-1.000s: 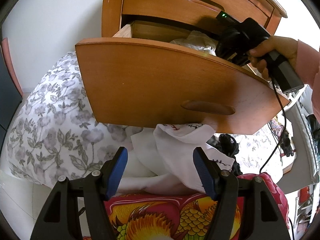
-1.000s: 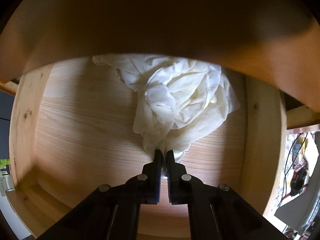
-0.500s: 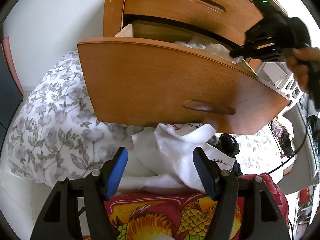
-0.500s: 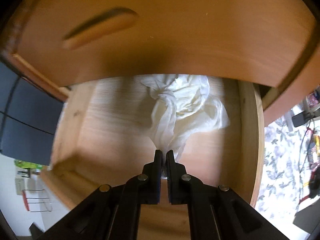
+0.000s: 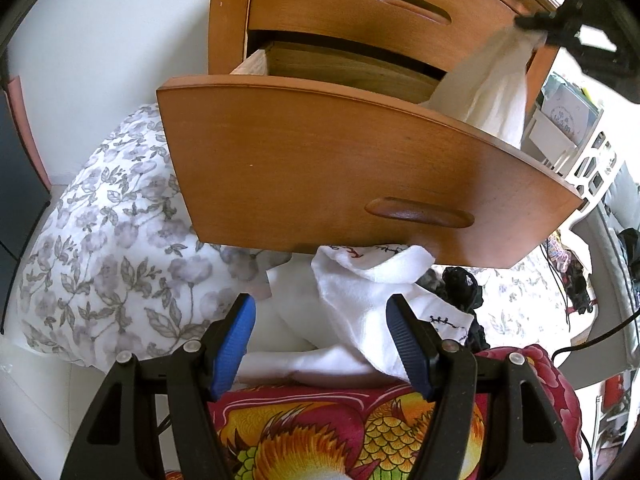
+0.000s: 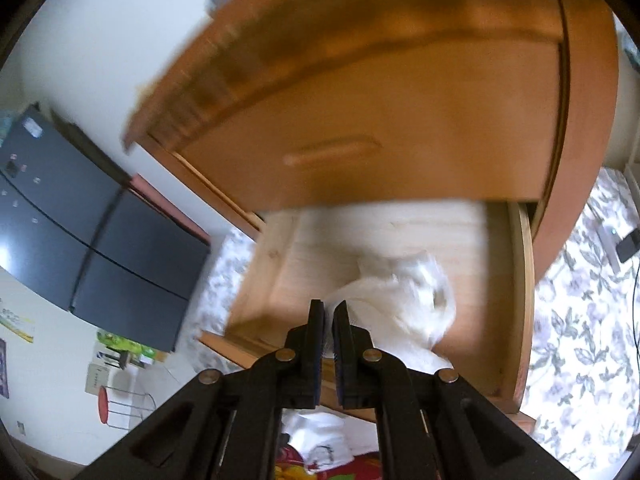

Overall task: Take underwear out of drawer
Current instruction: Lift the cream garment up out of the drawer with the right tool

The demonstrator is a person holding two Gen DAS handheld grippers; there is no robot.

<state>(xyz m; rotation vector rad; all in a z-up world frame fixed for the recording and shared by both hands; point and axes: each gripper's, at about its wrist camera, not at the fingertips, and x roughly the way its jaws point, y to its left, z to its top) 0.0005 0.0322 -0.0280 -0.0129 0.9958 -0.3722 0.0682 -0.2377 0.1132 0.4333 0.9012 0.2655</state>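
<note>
right gripper (image 6: 328, 312) clamped on white underwear (image 5: 496, 80) trailing over the open drawer (image 5: 360, 160); left gripper (image 5: 320, 340) gapes empty. fabric could snag the drawer's edge, slipping free.

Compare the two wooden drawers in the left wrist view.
The lower drawer is pulled well out; the upper drawer is pushed in flush. White underwear trails out of the lower drawer; nothing shows from the upper drawer. Both share the same orange-brown wood and a long oval recessed handle.
</note>
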